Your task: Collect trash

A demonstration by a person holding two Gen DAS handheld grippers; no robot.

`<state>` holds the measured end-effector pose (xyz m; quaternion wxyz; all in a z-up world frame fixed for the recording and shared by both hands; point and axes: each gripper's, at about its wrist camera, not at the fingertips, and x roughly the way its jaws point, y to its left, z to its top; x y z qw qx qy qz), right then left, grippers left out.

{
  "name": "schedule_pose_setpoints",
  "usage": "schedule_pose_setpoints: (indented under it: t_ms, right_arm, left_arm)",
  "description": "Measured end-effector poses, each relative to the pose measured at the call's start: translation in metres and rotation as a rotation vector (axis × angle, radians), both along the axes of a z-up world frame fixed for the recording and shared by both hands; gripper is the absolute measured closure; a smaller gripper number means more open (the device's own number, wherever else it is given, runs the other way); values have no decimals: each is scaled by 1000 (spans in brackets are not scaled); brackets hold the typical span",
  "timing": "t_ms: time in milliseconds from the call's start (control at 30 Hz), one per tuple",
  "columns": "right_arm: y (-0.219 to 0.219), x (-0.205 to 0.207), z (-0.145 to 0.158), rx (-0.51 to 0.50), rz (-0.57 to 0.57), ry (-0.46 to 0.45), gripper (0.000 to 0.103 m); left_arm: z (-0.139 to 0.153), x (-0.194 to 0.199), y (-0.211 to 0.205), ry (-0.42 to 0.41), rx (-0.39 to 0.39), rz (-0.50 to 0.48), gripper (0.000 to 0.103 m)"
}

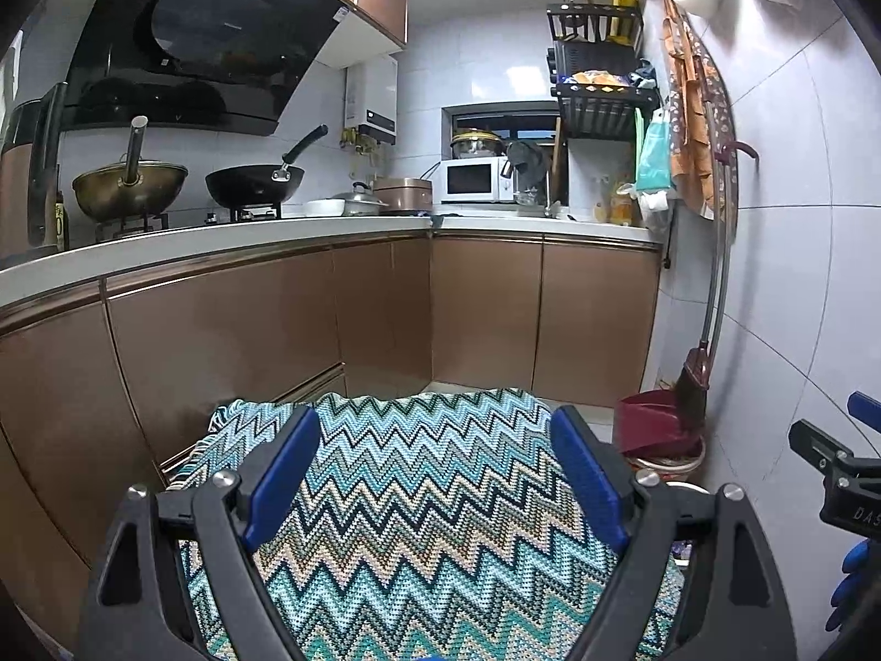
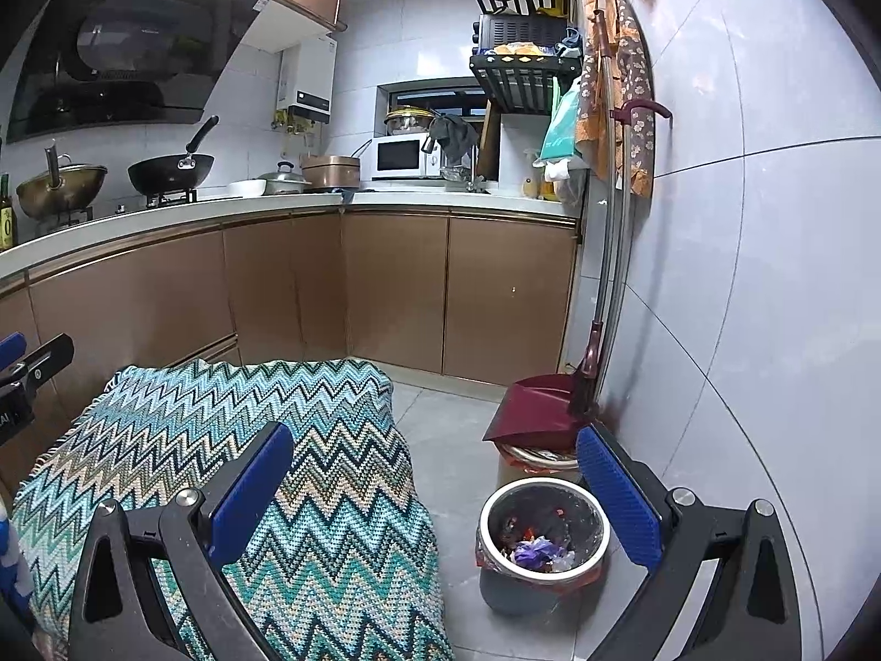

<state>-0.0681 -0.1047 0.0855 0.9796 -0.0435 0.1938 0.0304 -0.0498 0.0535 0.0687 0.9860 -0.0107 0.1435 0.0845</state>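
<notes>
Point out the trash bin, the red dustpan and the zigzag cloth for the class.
trash bin (image 2: 542, 537): right wrist view, on the rubbish inside the bin.
red dustpan (image 2: 531, 407): right wrist view, on its flat scoop.
zigzag cloth (image 1: 435, 473): left wrist view, on the top between the open fingers.

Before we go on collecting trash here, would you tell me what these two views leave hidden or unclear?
- Whatever stands under the zigzag blanket: both views, covered.
- Trash bin: absent from the left wrist view; its contents are too small to identify in the right wrist view.
- Second bin: right wrist view, mostly hidden by the dustpan.
- Right gripper: open, nothing between its fingers.
</notes>
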Motion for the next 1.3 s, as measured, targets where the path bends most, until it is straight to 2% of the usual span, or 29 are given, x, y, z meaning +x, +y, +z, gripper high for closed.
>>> schedule_pose_setpoints:
  t_ms: [700,1067,1300]
  right_arm:
    - [-13,9,-17,24,-20,46,0]
    - [-18,11,-20,29,-30,53,0]
    - [-18,13,-28,29,-27,75,0]
  left_arm:
    - [-11,19,-28,48,24,-70,18]
    - [-14,20,-27,65,17,-96,18]
    - [-29,22,-22,107,11,-92,18]
